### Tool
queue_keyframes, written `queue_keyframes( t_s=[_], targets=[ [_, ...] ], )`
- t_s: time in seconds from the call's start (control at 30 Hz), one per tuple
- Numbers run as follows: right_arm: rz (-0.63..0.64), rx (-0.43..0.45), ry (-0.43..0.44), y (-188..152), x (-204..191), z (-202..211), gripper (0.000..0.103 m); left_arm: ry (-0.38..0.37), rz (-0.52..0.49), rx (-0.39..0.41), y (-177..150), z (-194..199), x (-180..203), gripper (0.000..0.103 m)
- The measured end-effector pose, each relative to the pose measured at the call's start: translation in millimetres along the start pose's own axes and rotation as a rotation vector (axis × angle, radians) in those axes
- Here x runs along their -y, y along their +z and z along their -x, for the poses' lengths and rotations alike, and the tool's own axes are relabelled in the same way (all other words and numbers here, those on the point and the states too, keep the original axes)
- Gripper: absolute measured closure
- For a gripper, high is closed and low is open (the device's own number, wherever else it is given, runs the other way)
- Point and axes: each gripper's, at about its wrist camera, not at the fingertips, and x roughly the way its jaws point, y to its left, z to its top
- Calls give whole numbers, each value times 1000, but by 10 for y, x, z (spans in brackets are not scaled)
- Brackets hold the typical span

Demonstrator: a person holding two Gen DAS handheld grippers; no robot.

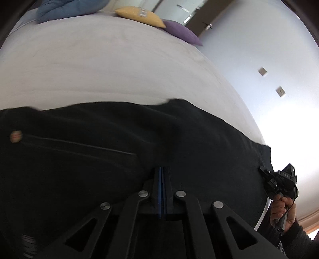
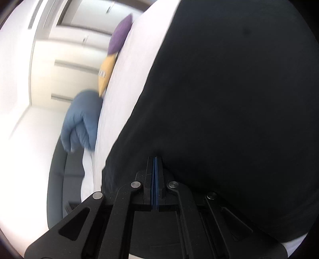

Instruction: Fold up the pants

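White bedding covers the bed (image 1: 119, 65) where this is happening, with pale walls and cupboard doors behind it. Nearest to me, the left gripper (image 1: 162, 175) has its fingers pressed together with dark cloth pinched between the blue pads, so it seems to hold the black pants (image 1: 99, 143) at their near edge. A slit pocket and a small round badge show on the fabric to that side. Off to the right, the right gripper (image 1: 279, 179) sits in the person's hand (image 1: 282, 207) at the far end of the same edge. Its own camera shows its fingers closed too, the pads meeting on the fabric (image 2: 229, 99).

With both ends gripped, I judge the fold is about to be carried across. It should go best if the two grippers rise together, keep the edge taut between them, and travel level over the bed so the cloth lays down flat without bunching. Letting one end sag would likely skew the crease.

Further back, a blue cushion (image 1: 65, 9), a yellow pillow (image 1: 139, 16) and a purple pillow (image 1: 183, 33) line the far side, well apart from the pants.
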Motion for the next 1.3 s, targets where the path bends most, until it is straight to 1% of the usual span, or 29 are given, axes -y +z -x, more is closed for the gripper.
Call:
queue_keyframes(
  t_s=[0.03, 0.07, 0.1, 0.23, 0.27, 0.33, 0.37, 0.4, 0.43, 0.47, 0.5, 0.53, 0.57, 0.6, 0.67, 0.7, 0.73, 0.77, 0.8, 0.83, 0.87, 0.9, 0.97, 1.07, 1.1, 1.13, 1.2, 1.23, 1.3],
  targets=[
    [-4, 32, -20, 83, 13, 78, 103, -19, 39, 28, 10, 179, -276, 101],
    [-13, 64, -34, 217, 56, 187, 103, 2, 50, 41, 49, 264, -329, 101],
    [-18, 92, -50, 181, 103, 256, 103, 36, 48, 57, 43, 398, -520, 100],
    [-86, 211, -111, 384, 347, 623, 103, 47, 51, 92, -33, 764, -956, 98],
    [-97, 235, -136, 343, 318, 663, 103, 78, 42, 104, -40, 796, -918, 98],
    [-116, 282, -166, 289, 268, 876, 103, 105, 41, 128, -14, 999, -1007, 99],
    [-121, 296, -160, 633, 304, 1050, 103, 164, 36, 146, -2, 1054, -942, 99],
    [-98, 301, -136, 611, 197, 1100, 99, 204, 18, 168, 22, 1151, -883, 96],
    [-63, 290, -105, 598, 55, 1102, 99, 191, 12, 190, 40, 1213, -831, 90],
    [-22, 262, -66, 571, -97, 1067, 99, 161, 7, 217, 73, 1278, -744, 81],
    [20, 212, -12, 452, -354, 867, 99, 142, 1, 231, 97, 1284, -644, 74],
    [58, 142, 54, 329, -560, 650, 99, 115, -18, 238, 116, 1199, -420, 60],
    [84, 79, 106, 181, -739, 437, 99, 99, -34, 238, 100, 1013, -108, 53],
    [102, 11, 152, 50, -920, 209, 99, 77, -43, 240, 106, 929, 58, 51],
    [103, -120, 203, -265, -1099, -270, 99, -21, -18, 221, 51, 690, 377, 47],
    [115, -190, 196, -481, -1160, -526, 99, -63, -17, 198, -4, 577, 505, 46],
    [147, -244, 176, -641, -1185, -736, 99, -72, -42, 169, -91, 444, 665, 46],
    [179, -276, 152, -798, -1153, -909, 99, -58, -80, 130, -193, 289, 806, 46],
    [198, -303, 89, -880, -1093, -1041, 99, -37, -99, 97, -273, 149, 924, 46],
    [183, -310, 30, -1073, -1020, -1229, 101, -3, -97, 38, -385, -36, 936, 46],
    [137, -298, 42, -1052, -854, -1238, 103, 5, -84, 19, -446, -106, 898, 51],
    [91, -258, 75, -979, -711, -1244, 103, -1, -77, 48, -511, -106, 846, 54],
    [79, -152, 22, -734, -561, -986, 103, -2, -58, 60, -553, -79, 773, 67],
    [1, -7, -22, -300, -269, -607, 103, -15, -26, 52, -541, -64, 660, 75],
    [-29, 46, -27, -179, -152, -460, 103, -9, -22, 50, -546, -58, 624, 84],
    [-47, 105, -61, -45, -62, -294, 103, -9, -9, 48, -552, -52, 578, 91],
    [-73, 228, -152, 232, 56, 87, 103, -15, 23, 45, -570, 30, 436, 96],
    [-102, 277, -163, 333, 94, 279, 103, -19, 40, 42, -580, 56, 376, 98],
    [-99, 346, -194, 408, 52, 555, 86, -39, 64, 35, -589, 95, 319, 98]
  ],
)
